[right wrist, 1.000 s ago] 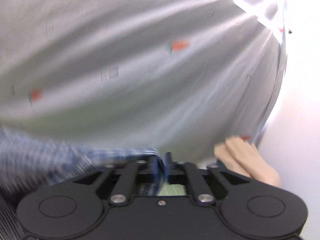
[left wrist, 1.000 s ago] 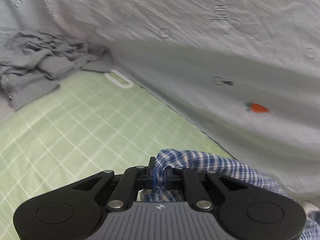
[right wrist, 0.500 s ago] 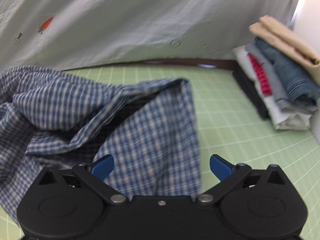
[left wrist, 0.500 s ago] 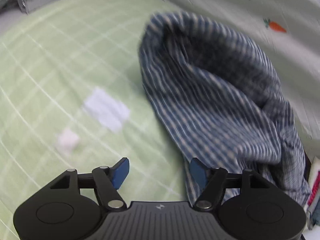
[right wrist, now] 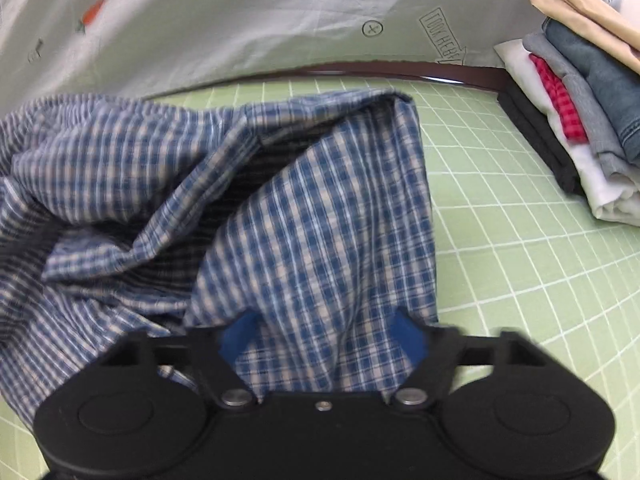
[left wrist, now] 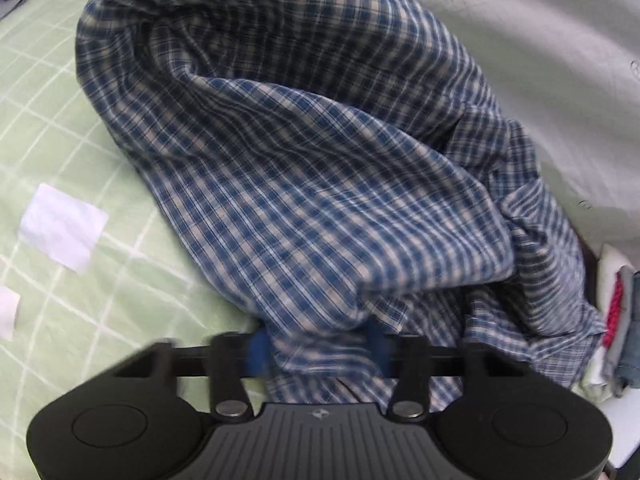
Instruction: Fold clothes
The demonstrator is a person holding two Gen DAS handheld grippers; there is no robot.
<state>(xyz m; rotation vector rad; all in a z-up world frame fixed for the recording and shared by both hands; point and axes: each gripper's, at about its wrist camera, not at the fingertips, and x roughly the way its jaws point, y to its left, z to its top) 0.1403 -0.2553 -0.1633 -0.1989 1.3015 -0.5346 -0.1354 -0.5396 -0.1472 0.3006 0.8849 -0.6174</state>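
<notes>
A blue and white checked shirt (left wrist: pixel 304 168) lies crumpled on the green grid mat (left wrist: pixel 52 92). It also fills the right wrist view (right wrist: pixel 304 224). My left gripper (left wrist: pixel 318 346) is open, its blue pads on either side of a fold at the shirt's near edge. My right gripper (right wrist: pixel 322 330) is open too, with a flap of the shirt lying between its blue pads. Neither pair of pads presses the cloth.
A stack of folded clothes (right wrist: pixel 576 112) stands at the right on the mat (right wrist: pixel 520 264). A pale sheet with carrot prints (right wrist: pixel 240 20) hangs behind. Two white paper pieces (left wrist: pixel 62 226) lie on the mat at the left.
A second ago both grippers were shut on the shirt and held it up. They let go, the shirt dropped onto the mat, and both have since narrowed around its near edge.
</notes>
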